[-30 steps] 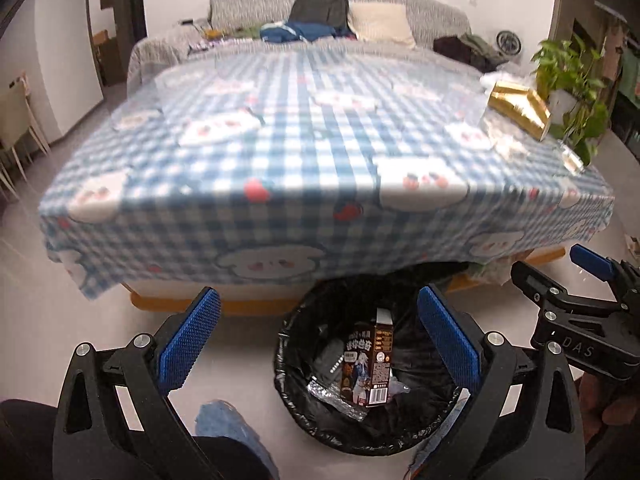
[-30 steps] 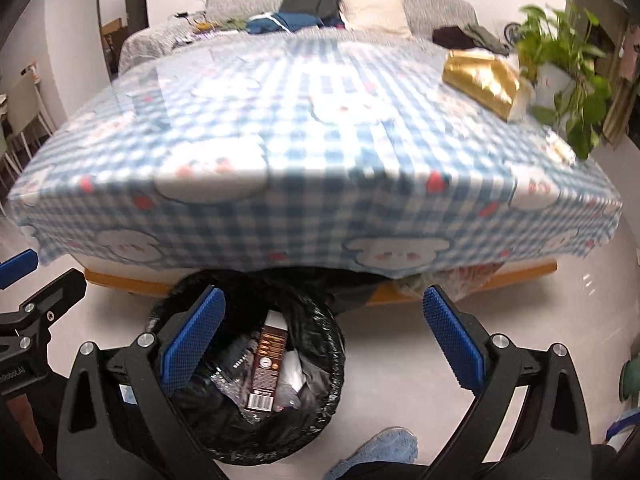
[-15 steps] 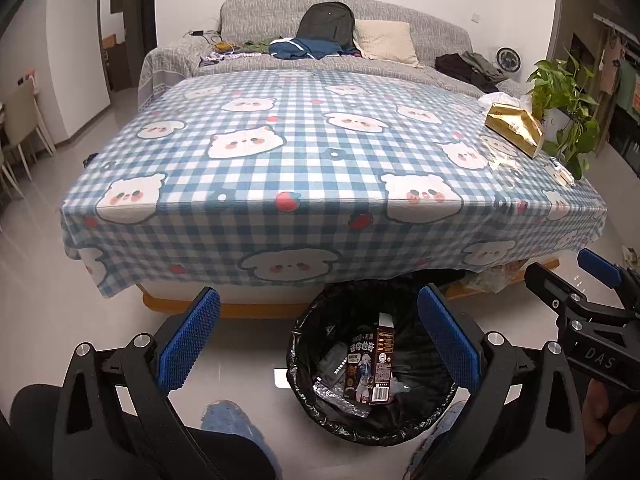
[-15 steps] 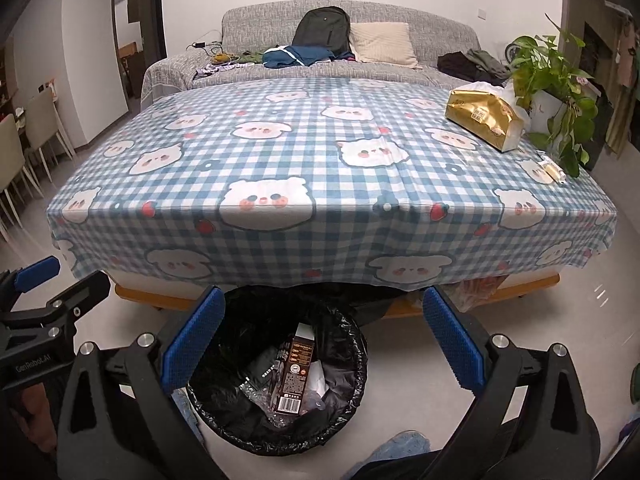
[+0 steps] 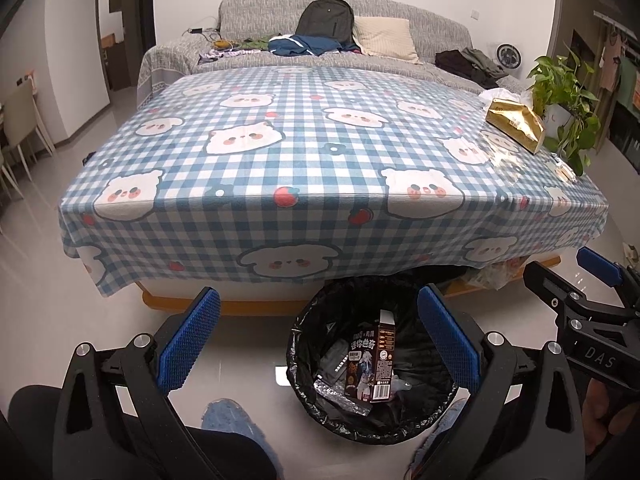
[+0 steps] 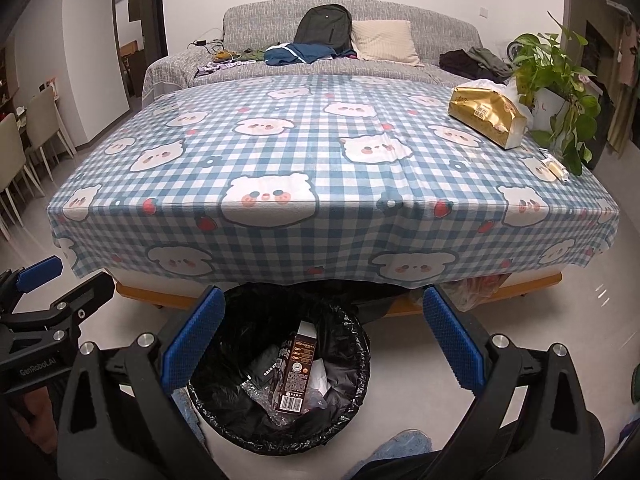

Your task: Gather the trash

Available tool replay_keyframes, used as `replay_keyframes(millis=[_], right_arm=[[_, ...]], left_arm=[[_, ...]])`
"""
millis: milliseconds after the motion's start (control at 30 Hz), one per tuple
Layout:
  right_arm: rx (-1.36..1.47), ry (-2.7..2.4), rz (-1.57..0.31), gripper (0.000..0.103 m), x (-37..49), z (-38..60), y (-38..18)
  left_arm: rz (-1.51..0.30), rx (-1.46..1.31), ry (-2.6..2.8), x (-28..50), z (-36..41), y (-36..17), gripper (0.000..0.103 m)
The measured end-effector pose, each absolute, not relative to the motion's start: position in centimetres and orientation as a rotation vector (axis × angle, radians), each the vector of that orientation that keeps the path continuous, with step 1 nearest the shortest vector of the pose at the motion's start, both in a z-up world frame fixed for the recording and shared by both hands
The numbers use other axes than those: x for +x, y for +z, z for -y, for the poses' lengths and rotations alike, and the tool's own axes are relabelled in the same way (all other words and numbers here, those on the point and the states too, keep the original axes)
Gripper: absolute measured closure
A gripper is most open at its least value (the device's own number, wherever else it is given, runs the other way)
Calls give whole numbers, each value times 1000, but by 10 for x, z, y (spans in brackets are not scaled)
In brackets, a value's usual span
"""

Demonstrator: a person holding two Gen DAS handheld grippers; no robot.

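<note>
Both the left tool (image 5: 318,338) and the right tool (image 6: 320,340) hang wide open and empty above the black-lined trash bin (image 5: 304,396) by the checked surface (image 5: 320,152), which holds a brown carton (image 5: 374,364) and crumpled wrappers (image 6: 260,396).

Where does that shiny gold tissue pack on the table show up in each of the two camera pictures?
Left wrist view: the gold tissue pack lies far right, at the table's edge by the plant.
Right wrist view: gold tissue pack sits upper right, larger.
Shared landmark: the potted plant just beyond it.
</note>
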State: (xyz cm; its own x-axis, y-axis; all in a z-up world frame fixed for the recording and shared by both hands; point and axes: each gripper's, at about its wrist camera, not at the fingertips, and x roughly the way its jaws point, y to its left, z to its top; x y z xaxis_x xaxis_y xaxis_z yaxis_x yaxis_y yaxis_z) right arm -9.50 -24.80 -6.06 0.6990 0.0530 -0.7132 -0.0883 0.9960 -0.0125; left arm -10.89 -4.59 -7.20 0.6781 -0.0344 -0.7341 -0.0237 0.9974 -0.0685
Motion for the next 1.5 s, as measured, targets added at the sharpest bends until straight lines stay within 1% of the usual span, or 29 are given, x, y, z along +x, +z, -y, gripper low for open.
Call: replay_keyframes(millis=[1500], right_arm=[[-45,79,-802,8,-88,248,-63]], left_arm=[[-850,-72,-6,-97,50,-78,6]])
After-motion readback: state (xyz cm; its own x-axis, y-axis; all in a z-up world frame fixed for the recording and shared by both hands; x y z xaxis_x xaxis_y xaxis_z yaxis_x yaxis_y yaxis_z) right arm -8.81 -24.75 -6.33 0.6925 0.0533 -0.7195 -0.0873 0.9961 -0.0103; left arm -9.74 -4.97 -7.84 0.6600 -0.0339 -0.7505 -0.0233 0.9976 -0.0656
